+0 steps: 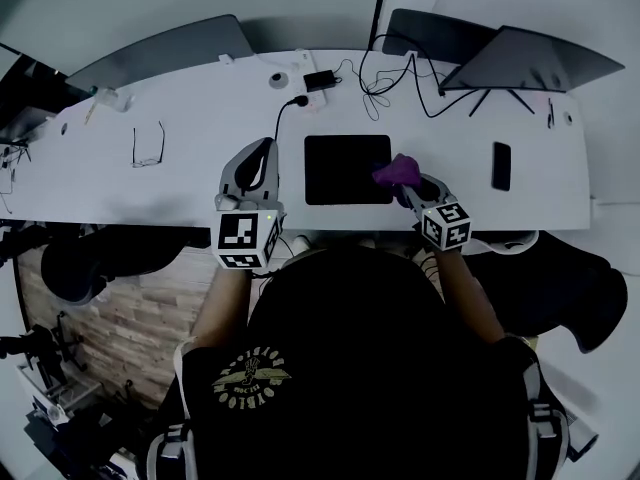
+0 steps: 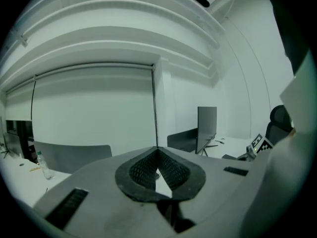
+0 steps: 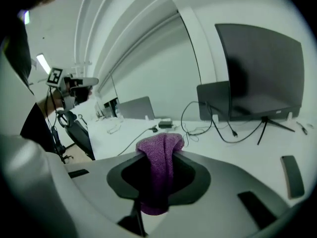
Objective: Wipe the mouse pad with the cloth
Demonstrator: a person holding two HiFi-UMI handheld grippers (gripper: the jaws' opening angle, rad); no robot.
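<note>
Cloth (image 1: 397, 171) clamped in right gripper (image 1: 408, 190) (angled toward mouse pad (image 1: 345, 168)).

The flat black square mouse pad (image 1: 340, 173) is open across most of its face. Only its right edge is taken, by the purple knitted cloth (image 1: 396, 171) pinched in the right gripper (image 1: 408, 184). The left gripper (image 1: 260, 156) and a thin black cable (image 1: 281, 118) crowd its left side. Tangled black cords (image 1: 385, 83) lie behind it. A flat black phone (image 1: 501, 165) lies well apart to the right, with bare white desk (image 1: 455, 168) between.
</note>
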